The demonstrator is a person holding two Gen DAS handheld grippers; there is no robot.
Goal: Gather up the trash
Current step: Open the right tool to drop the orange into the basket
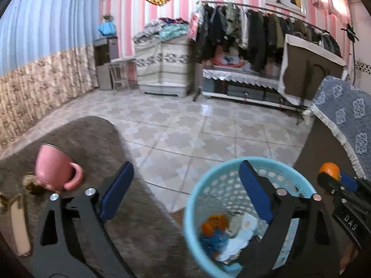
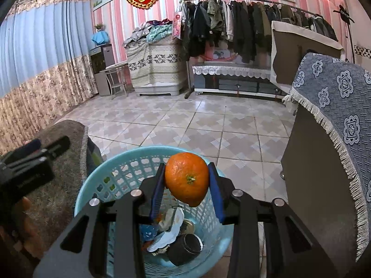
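My right gripper (image 2: 187, 173) is shut on an orange (image 2: 187, 178) and holds it above the light blue trash basket (image 2: 97, 180). The basket holds trash: white paper, a dark cup, blue and orange bits. In the left wrist view the basket (image 1: 208, 180) stands on the floor at the lower right, and the right gripper (image 1: 334, 180) with the orange (image 1: 329, 170) shows over its right rim. My left gripper (image 1: 185, 169) is open and empty, between the brown rug and the basket.
A pink mug (image 1: 54, 169) stands on the brown rug-covered surface (image 1: 97, 143) at the left, with some scraps (image 1: 31, 183) beside it. A cabinet under a blue patterned cloth (image 2: 334, 106) stands to the right. Tiled floor (image 2: 197, 120) stretches ahead to a clothes rack (image 2: 243, 30).
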